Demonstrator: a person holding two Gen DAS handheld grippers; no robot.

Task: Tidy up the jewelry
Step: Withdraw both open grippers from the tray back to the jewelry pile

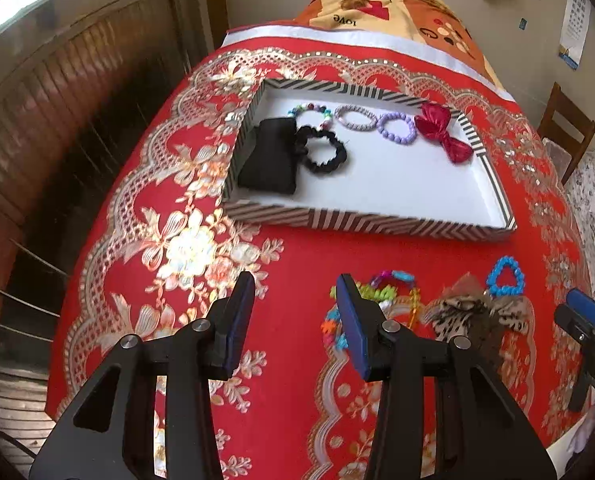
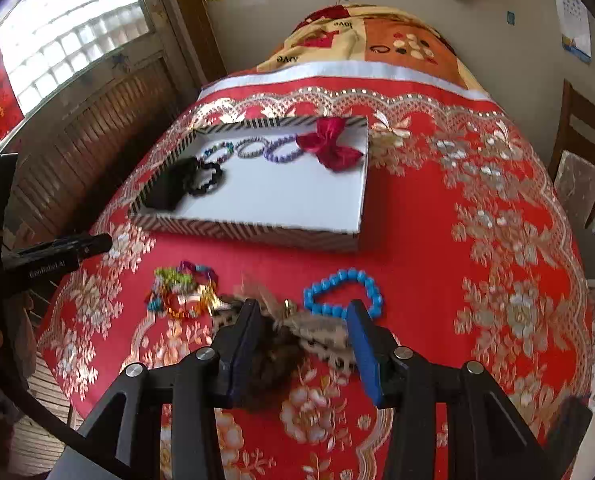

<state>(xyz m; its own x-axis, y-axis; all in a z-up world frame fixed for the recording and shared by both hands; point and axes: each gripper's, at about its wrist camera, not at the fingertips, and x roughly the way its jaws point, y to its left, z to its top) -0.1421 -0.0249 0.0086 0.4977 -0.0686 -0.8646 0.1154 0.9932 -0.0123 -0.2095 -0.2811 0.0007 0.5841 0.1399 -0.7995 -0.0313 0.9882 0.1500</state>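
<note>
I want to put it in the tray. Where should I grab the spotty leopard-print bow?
Probably pinch the leopard-print fabric bow at its narrow knotted middle, coming straight down from above. It lies flat on the red tablecloth, and its floppy wings would likely slip.

bright window (image 2: pixel 69 24), wooden chair (image 1: pixel 565 128), beige wall (image 2: pixel 497 48)

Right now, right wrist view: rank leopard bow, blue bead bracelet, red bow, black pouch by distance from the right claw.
1. Leopard bow: between the right claw's fingers, on the cloth.
2. Blue bead bracelet: just beyond, slightly right.
3. Red bow and black pouch: both in the striped tray, bow at the far right, pouch at the left; too close to call.
</note>
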